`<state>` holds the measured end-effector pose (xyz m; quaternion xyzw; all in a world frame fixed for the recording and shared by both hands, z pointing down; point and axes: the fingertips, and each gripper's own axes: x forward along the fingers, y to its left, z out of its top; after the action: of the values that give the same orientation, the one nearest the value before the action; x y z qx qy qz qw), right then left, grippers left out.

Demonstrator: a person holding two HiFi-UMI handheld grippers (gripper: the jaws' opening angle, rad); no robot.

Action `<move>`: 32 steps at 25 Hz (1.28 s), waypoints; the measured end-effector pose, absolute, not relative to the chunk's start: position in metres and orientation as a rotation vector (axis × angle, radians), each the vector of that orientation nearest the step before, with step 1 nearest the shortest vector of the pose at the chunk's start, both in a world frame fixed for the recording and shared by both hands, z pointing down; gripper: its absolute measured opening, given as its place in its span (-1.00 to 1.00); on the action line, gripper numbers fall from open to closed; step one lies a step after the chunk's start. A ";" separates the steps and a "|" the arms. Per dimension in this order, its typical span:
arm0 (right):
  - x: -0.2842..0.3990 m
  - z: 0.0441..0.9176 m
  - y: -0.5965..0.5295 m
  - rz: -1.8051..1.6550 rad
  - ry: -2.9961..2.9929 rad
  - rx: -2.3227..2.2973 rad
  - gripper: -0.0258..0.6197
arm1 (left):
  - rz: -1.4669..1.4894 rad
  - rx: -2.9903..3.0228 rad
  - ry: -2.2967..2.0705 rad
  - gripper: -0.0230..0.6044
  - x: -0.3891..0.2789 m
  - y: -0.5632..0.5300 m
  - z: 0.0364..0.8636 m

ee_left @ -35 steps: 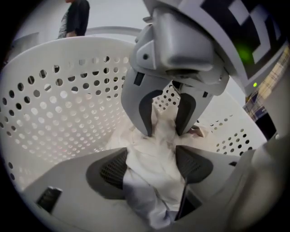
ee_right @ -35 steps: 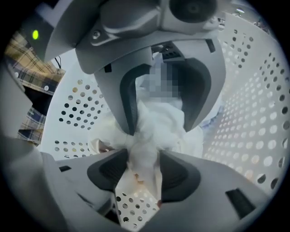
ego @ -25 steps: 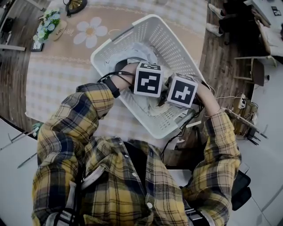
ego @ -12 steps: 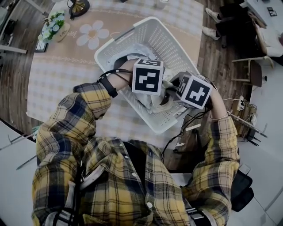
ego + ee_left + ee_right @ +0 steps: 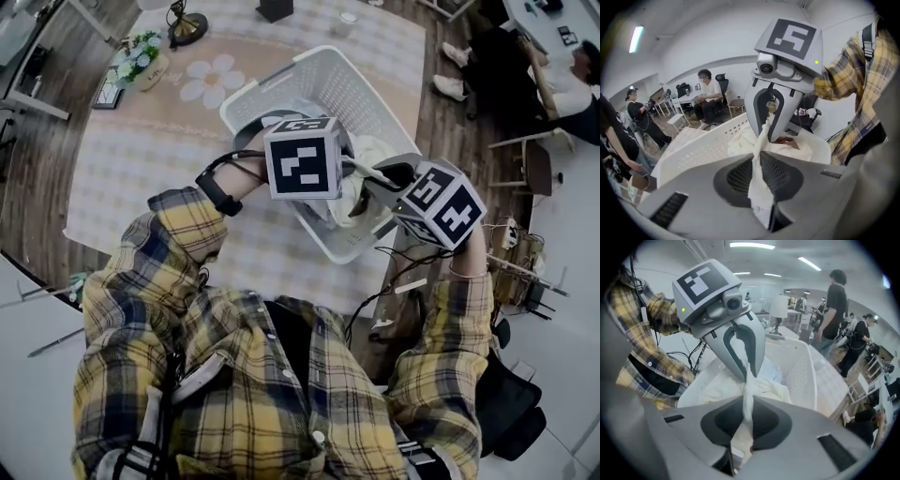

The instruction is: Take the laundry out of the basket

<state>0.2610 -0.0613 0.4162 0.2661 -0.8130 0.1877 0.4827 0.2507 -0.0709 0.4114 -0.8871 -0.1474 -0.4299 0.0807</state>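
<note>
Yellow-and-black plaid shirt (image 5: 234, 375) fills the bottom of the head view, both sleeves reaching forward over the table edge. Left gripper (image 5: 758, 159) first: its grey jaws are pinched nearly together on a fold of cream cloth (image 5: 761, 187), with the fabric squeezed flat between the pads and spilling out below them. Right gripper (image 5: 747, 401), same story: jaws all but closed, a twisted strand of that cream cloth caught tight in the middle. The two tools face each other with their tips close together, and each shows nose-on in the other's view with cloth in its bite. In the head view their cubes sit side by side, the left one level and the right one tipped outward.

Between them the cream cloth hangs bunched up, raised above the near end of the white perforated plastic laundry basket (image 5: 361, 94), while its lower folds lie inside the basket. A paler, bluish-white piece of fabric (image 5: 777, 373) lies deeper in the basket, beyond the held bunch. The basket stands at an angle on the table with the pale checked cloth (image 5: 141, 178), near its right-hand edge.

Farther along the table comes a beige mat with a white daisy print (image 5: 214, 80), then a small pot of flowers (image 5: 141, 61) and a table lamp (image 5: 186, 26) at the far side. Beyond the table there is wooden plank floor (image 5: 459, 122), and a seated person (image 5: 553, 84) in the far corner.
</note>
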 end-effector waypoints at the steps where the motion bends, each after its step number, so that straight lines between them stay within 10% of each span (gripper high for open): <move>1: 0.260 0.409 -0.061 0.447 -1.991 0.685 -0.71 | -1.269 -2.664 -0.409 -0.71 0.248 -0.070 0.404; 32: 0.060 0.201 -0.113 -0.052 -2.262 1.026 -0.72 | -0.650 -2.897 0.286 -0.71 0.041 -0.110 0.210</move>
<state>0.0596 -0.1126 0.2010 0.3909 -0.8617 -0.0199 0.3228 0.0413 -0.1105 0.2099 -0.9682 0.0957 -0.2173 0.0792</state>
